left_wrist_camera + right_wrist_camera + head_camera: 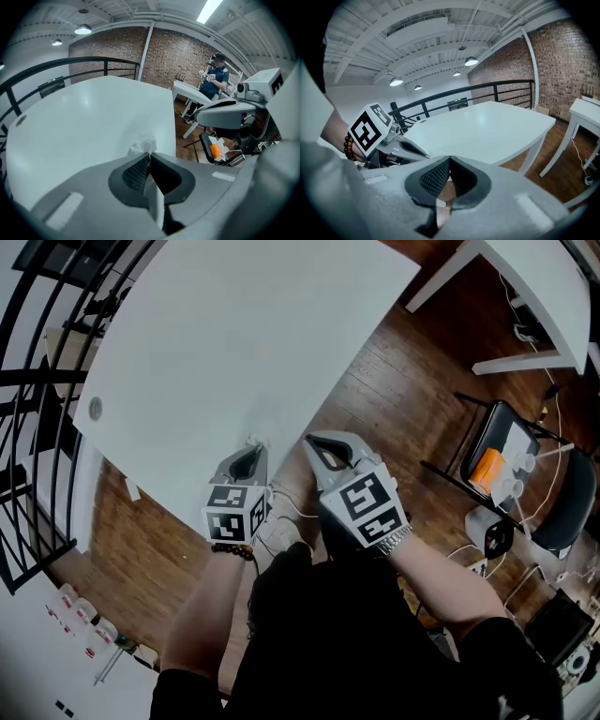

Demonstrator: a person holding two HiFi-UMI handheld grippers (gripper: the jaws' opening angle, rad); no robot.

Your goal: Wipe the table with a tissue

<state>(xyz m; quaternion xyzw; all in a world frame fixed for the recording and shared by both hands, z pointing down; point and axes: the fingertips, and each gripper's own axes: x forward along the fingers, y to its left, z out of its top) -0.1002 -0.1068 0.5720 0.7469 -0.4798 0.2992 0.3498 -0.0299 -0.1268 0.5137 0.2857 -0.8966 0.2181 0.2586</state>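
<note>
Wipe looked barely started: left hand-held gripper (150,154) was clamped on the tissue (143,146) at the desk's (234,334) near edge, right hand-held gripper (449,159) closed on nothing just off that edge, so nearly the whole top was probably left.

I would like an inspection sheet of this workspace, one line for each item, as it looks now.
Surface: white table, bare apart from the items below.
Job's things: tissue, crumpled, at the table's near edge.
Clutter: small round disc near the table's edge.
Grippers: left gripper shut on the tissue; right gripper shut, empty, beside the table.
Cables: white cables on the wood floor.
Surroundings: black railing, brick wall, chair, second table.
</note>
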